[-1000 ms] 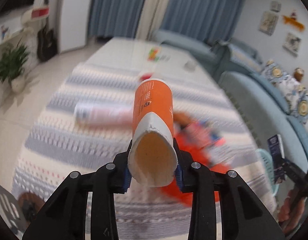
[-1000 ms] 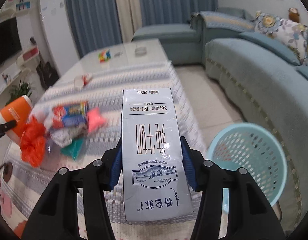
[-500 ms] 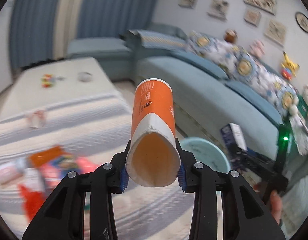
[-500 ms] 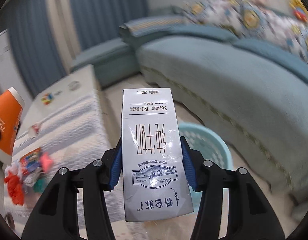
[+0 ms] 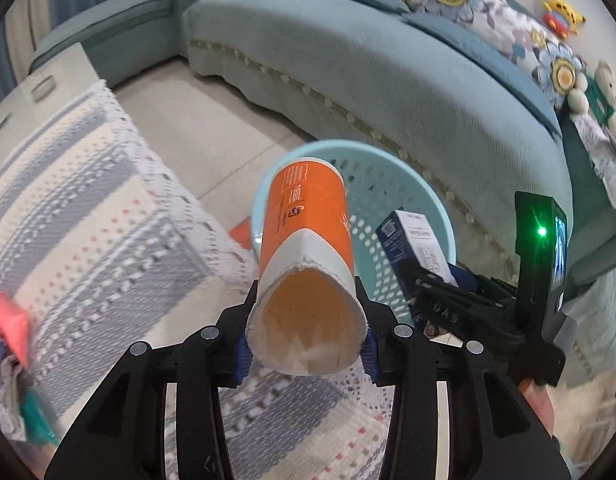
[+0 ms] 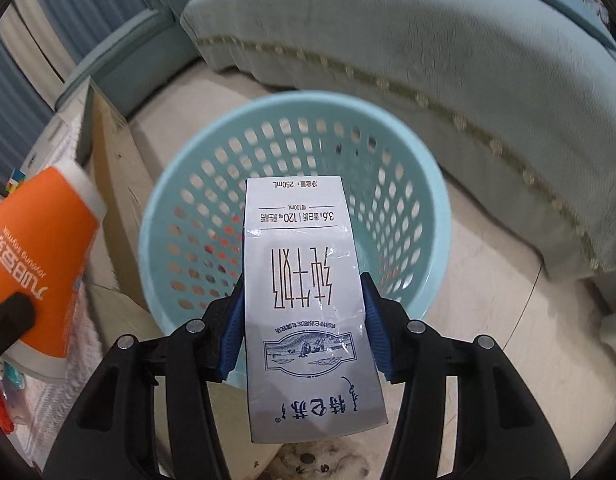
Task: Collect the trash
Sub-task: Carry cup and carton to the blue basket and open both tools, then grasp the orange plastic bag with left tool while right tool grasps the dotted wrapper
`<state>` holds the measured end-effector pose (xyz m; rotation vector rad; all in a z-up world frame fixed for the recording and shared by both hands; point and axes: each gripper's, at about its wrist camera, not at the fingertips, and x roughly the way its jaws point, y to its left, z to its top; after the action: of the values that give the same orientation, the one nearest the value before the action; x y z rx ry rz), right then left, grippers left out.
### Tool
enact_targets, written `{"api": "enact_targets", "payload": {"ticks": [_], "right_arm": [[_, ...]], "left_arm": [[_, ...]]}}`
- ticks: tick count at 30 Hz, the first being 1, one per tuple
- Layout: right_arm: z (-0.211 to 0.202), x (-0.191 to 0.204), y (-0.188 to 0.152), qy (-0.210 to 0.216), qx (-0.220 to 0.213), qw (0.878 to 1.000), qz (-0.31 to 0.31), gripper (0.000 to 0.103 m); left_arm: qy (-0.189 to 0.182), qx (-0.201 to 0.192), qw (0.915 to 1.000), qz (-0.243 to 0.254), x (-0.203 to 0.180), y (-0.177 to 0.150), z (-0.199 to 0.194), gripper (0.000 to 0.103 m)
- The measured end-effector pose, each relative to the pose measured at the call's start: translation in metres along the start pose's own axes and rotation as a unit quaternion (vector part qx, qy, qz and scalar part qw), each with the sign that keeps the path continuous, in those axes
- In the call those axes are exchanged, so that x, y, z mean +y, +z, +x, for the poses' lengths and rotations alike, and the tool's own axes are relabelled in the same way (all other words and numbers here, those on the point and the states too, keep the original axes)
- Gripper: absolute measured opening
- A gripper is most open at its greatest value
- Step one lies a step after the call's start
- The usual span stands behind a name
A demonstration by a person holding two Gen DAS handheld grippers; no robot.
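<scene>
trash in hand: the left tongs (image 5: 306, 354) are clamped on an orange paper cup (image 5: 308, 268), squeezed oval, its open mouth toward the camera, held above the bench (image 5: 88, 208) edge just short of a pale blue perforated basket (image 6: 411, 160) on the floor. the right tongs (image 6: 302, 330) pinch a white milk carton (image 6: 308, 292) by its sides, directly over the basket opening. more wrappers (image 5: 8, 320) lie on the bench's striped cloth. likely risks: the cup, released from here, could strike the rim and roll across the floor; both tools crowd one opening and could collide.
</scene>
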<state>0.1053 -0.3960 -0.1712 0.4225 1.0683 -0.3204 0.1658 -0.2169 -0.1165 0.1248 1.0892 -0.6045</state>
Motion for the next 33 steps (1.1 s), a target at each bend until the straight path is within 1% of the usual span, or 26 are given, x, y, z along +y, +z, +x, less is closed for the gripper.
{"api": "enact_targets", "payload": {"ticks": [3, 6, 10, 14, 17, 21, 26, 29, 31, 33], "right_arm": [[0.000, -0.001, 0.000, -0.006, -0.002, 1.000, 0.001, 0.050], [-0.002, 0.000, 0.001, -0.001, -0.006, 1.000, 0.004, 0.051], [-0.014, -0.003, 0.004, 0.004, -0.020, 1.000, 0.009, 0.054], [-0.030, -0.001, 0.007, 0.011, -0.036, 0.999, 0.007, 0.054], [-0.046, 0.009, 0.006, 0.019, -0.048, 0.999, -0.006, 0.054], [-0.070, 0.033, 0.002, 0.030, -0.070, 0.996, -0.041, 0.054], [-0.100, 0.073, -0.004, 0.065, -0.094, 0.989, -0.090, 0.054], [-0.120, 0.108, -0.012, 0.094, -0.111, 0.980, -0.134, 0.054], [-0.129, 0.129, -0.017, 0.109, -0.119, 0.973, -0.162, 0.054], [-0.138, 0.153, -0.024, 0.128, -0.126, 0.965, -0.192, 0.054]], "left_arm": [[-0.008, 0.004, 0.9999, 0.006, -0.001, 0.003, 0.005, 0.048], [-0.009, -0.006, 0.9999, 0.010, 0.000, 0.003, 0.000, 0.055], [-0.013, -0.020, 0.9997, 0.006, 0.006, -0.001, -0.014, 0.055], [-0.011, -0.035, 0.9993, -0.003, 0.010, -0.003, -0.032, 0.055], [-0.011, -0.050, 0.9986, -0.014, 0.010, -0.009, -0.052, 0.055], [-0.011, -0.074, 0.9965, -0.038, 0.022, -0.023, -0.082, 0.055], [0.000, -0.111, 0.9916, -0.065, 0.039, -0.043, -0.126, 0.055], [0.020, -0.138, 0.9868, -0.081, 0.053, -0.056, -0.157, 0.055], [0.037, -0.159, 0.9818, -0.096, 0.066, -0.067, -0.180, 0.055], [0.058, -0.177, 0.9760, -0.113, 0.079, -0.080, -0.202, 0.059]]}}
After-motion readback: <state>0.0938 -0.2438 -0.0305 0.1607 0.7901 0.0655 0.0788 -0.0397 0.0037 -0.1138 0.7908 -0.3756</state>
